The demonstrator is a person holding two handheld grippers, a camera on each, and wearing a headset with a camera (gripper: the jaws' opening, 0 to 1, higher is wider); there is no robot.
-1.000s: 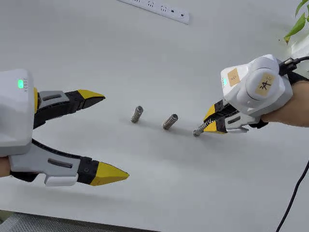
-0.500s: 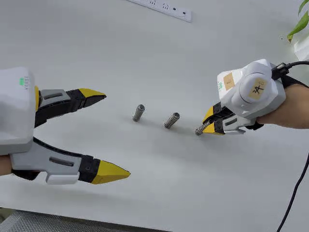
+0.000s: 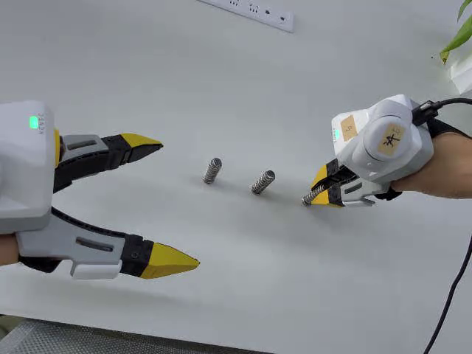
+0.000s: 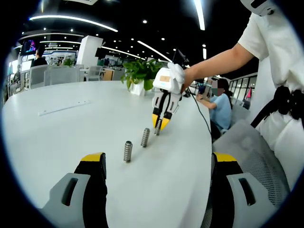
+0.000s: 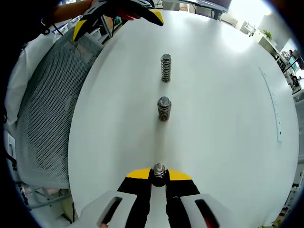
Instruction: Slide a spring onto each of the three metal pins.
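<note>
The right gripper (image 3: 322,194) is clamped on the end spring (image 3: 310,197) of a row of 3, its yellow-tipped jaws pinching the coils from both sides. The left gripper (image 3: 158,203) hangs with its jaws spread wide and nothing between them, well apart from the row.

The row is what the coming move turns on. From the right gripper's own view, the held spring (image 5: 159,173) sits at the jaw tips. The middle spring (image 5: 164,108) and the far spring (image 5: 165,67) line up straight ahead, and the left gripper (image 5: 118,12) is beyond them. The right hand is much the nearer to all 3.

The left gripper view gives the side profile. The far spring (image 4: 128,151) and middle spring (image 4: 145,137) stand upright on the white table (image 4: 57,137), long axes vertical, apart from each other. The held spring (image 4: 157,127) stands just under the right gripper (image 4: 161,121).

Seen from above in the right gripper view, both free springs have a flat round cap, so they probably already sit on pins. I cannot tell whether a pin is inside the held one.
</note>
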